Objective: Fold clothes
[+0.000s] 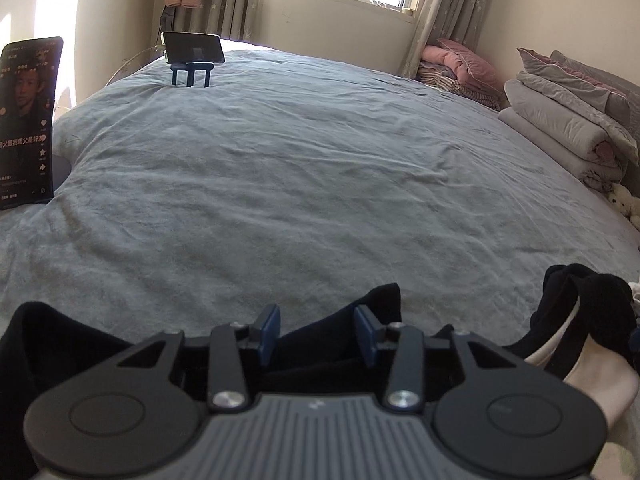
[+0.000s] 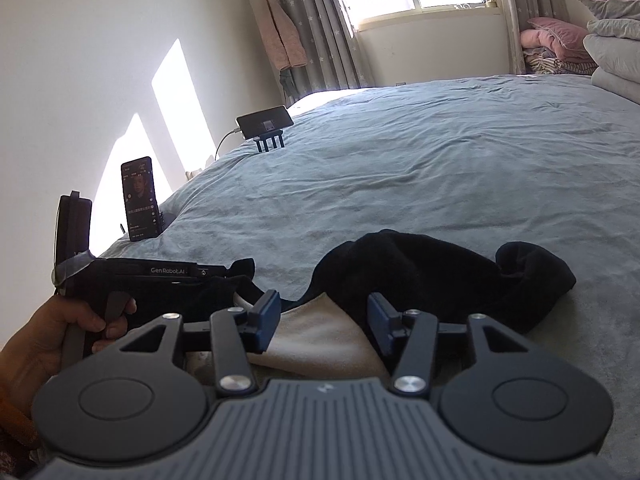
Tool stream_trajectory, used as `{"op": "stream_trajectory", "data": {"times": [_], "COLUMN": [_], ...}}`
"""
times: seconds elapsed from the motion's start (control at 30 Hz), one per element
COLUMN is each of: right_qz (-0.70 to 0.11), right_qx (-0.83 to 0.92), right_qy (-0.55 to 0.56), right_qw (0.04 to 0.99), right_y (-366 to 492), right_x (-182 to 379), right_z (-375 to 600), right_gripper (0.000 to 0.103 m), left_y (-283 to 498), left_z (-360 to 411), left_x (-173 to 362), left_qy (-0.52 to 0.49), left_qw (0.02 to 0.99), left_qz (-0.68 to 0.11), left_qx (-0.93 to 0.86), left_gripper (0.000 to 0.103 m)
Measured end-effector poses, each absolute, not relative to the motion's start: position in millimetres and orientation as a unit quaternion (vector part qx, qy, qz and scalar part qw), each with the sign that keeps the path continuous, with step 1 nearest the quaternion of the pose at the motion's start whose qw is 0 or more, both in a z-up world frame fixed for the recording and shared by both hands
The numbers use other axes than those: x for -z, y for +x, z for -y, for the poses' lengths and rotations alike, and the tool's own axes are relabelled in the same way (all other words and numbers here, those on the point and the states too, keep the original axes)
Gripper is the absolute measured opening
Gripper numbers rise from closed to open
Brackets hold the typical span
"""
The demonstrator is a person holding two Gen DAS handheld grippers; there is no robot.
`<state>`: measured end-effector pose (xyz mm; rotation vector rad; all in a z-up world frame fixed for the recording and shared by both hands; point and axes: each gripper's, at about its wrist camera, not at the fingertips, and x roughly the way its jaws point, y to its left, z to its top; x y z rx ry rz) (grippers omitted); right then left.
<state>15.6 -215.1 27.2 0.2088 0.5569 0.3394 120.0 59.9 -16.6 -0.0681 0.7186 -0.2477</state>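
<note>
A black garment (image 2: 420, 272) with a cream lining (image 2: 316, 340) lies bunched at the near edge of the bed. In the left wrist view, black cloth (image 1: 316, 344) fills the gap between the blue pads of my left gripper (image 1: 317, 322), touching both and standing up in a peak beside the right pad. More of the garment (image 1: 592, 304) lies to the right. In the right wrist view, a hand (image 2: 60, 332) holds the left gripper's black body (image 2: 160, 276) at the garment's left end. My right gripper (image 2: 324, 316) hovers over the cream lining, pads apart and touching nothing.
A grey-blue bed cover (image 1: 320, 160) stretches to the window. A phone on a small stand (image 1: 193, 47) sits at the far left, and a lit upright phone (image 1: 26, 120) stands at the left edge. Folded bedding (image 1: 560, 120) and pink pillows (image 1: 460, 60) line the right side.
</note>
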Motion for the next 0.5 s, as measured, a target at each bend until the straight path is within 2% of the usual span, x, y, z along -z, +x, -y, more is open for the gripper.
{"op": "stream_trajectory", "data": {"times": [0.03,0.1,0.2,0.27,0.33,0.5], "right_qz": [-0.272,-0.27,-0.265,-0.262,-0.257,-0.241], "right_qx": [-0.167,-0.167,-0.168,-0.166,-0.161,-0.134], "right_qy": [0.103,0.102,0.102,0.099,0.097,0.112], "right_qw": [0.942,0.943,0.944,0.946,0.948,0.955], "right_y": [15.8,15.4,13.5,11.6,9.1,5.6], "right_x": [-26.9,-26.8,-27.9,-29.0,-30.4,-34.2], "right_z": [215.1,213.5,211.9,211.5,212.6,224.8], "right_gripper": [0.053,0.053,0.053,0.053,0.053,0.054], "left_y": [119.5,119.1,120.0,116.0,114.7,113.0], "left_z": [-60.4,-65.2,-71.7,-69.0,-69.2,-103.9], "left_x": [16.9,15.9,13.9,12.6,11.6,6.1], "left_qy": [-0.026,-0.033,-0.036,0.003,0.049,0.02], "left_qw": [0.929,0.93,0.932,0.939,0.943,0.942], "left_qz": [-0.349,-0.35,-0.35,-0.339,-0.328,-0.334], "left_qx": [0.118,0.111,0.093,0.057,0.006,-0.011], "left_gripper": [0.029,0.01,0.005,0.0,0.0,0.0]}}
